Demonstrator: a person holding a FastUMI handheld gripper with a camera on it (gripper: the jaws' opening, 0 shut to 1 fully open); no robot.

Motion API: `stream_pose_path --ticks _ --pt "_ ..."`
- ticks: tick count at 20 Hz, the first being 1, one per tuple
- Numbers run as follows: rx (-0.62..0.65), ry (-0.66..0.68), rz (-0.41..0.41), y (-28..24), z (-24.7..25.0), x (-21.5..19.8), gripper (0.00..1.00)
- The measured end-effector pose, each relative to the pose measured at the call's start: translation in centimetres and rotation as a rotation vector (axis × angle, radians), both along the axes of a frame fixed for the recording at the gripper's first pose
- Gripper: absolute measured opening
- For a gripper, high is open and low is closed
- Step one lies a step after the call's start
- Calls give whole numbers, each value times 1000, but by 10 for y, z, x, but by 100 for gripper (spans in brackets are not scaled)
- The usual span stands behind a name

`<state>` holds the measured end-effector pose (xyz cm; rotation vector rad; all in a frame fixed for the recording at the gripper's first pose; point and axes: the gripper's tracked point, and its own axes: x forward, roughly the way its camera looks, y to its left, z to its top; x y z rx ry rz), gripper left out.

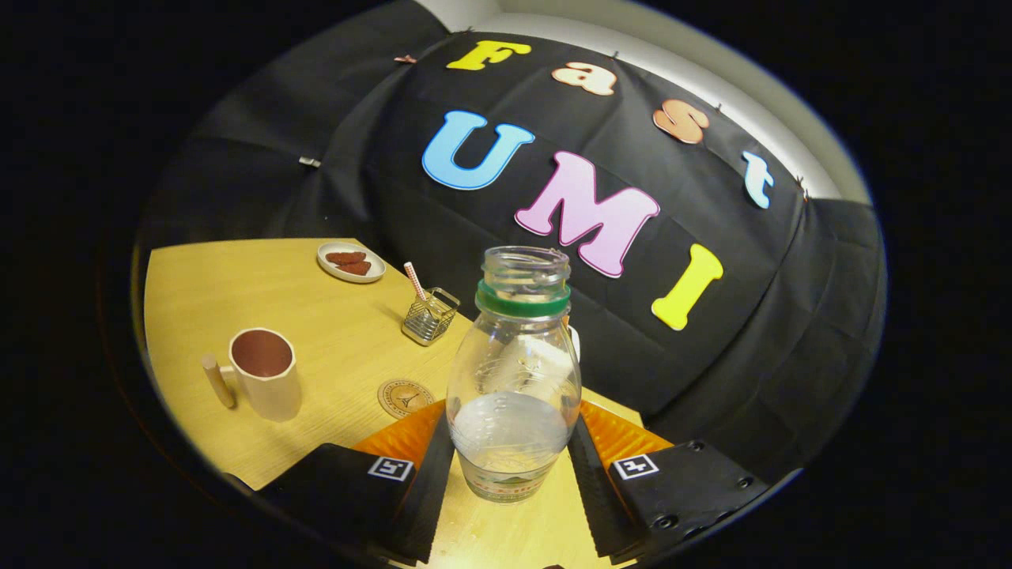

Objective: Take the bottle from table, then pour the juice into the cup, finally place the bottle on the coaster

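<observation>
bottle held between the fingers, tilted view over the table

the gripper (512, 466) has its two fingers closed on the lower body of the open bottle (514, 379), low probably so the mouth stays free for pouring; a little clear liquid sits in the bottom. the cup (265, 373) stands well to the left, the coaster (405, 397) is between it and the bottle. a wire holder with a straw (429, 314) and a small plate (351, 261) are farther back, not in the path.
</observation>
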<state>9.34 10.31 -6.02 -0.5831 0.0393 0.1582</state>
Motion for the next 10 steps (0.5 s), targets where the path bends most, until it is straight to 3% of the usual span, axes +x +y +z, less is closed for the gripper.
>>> stream_pose_path --ticks 10 --pt "-251 -47 -22 46 -7 -1 76"
